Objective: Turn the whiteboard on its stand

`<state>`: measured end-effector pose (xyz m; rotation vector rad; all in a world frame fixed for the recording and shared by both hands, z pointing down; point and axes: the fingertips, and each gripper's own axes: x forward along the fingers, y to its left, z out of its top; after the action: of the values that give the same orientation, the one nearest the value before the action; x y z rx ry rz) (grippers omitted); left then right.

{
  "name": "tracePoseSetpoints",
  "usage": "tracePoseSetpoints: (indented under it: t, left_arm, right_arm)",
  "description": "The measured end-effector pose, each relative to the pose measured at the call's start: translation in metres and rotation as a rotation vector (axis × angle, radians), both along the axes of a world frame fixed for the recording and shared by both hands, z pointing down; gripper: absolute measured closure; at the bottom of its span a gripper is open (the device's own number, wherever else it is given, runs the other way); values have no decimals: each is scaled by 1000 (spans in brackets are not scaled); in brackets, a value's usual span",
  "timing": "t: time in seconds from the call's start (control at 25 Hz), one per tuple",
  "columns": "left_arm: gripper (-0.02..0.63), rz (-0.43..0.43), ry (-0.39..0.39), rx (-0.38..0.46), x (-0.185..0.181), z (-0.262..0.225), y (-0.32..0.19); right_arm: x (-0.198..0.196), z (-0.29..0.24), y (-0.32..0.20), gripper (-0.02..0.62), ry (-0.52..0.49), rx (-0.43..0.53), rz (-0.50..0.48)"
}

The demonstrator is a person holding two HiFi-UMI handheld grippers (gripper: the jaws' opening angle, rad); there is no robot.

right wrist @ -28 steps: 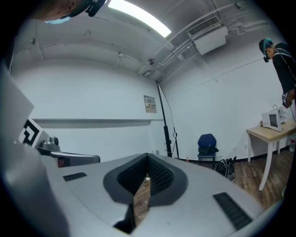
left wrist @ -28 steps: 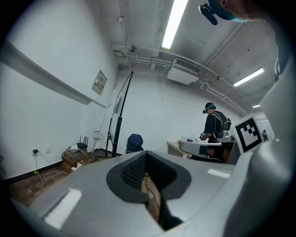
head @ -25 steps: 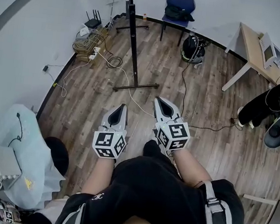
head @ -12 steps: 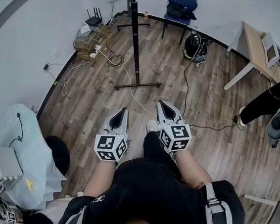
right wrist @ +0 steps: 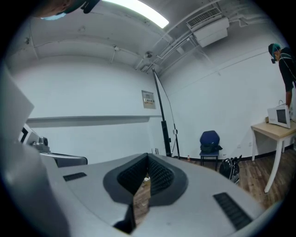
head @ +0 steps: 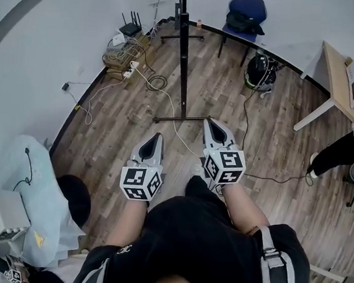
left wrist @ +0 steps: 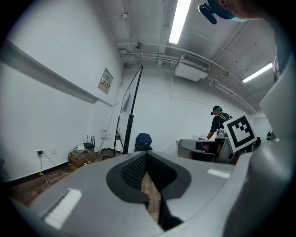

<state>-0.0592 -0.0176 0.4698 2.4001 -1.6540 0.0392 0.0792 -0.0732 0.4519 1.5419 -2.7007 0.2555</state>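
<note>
Head view puts the left gripper point(head: 157, 137) and the right gripper point(head: 210, 122) mid-frame, each with its jaws drawn together on nothing (only wooden floor point(head: 112, 131) shows through the slits). The whiteboard stand point(head: 184, 50) rises at upper centre, its foot bar ending just beside the right gripper's tip in the picture.

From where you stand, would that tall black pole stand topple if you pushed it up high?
Probably tippy: the black stand rises thin and very tall, while its floor crossbar looks short. Being so slim, it likely feels light. Cables lying by its foot might snag.
</note>
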Motion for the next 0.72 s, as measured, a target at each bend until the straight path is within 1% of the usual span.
tracePoseSetpoints:
  t: [0.2,0.36,0.72]
  left_arm:
    - [597,-14,-15,9,0,-14,-59]
    - [597,-23,-12,-17,5,-11,-100]
    - [597,-50,-37,-55,23,-5,-184]
  right_arm:
    - [-2,-4,-61,591,-4,-11,-15]
    - [-3,-8,-103,591,-5,-8,-38]
    - [13,3,-195,591,10,-42,-66]
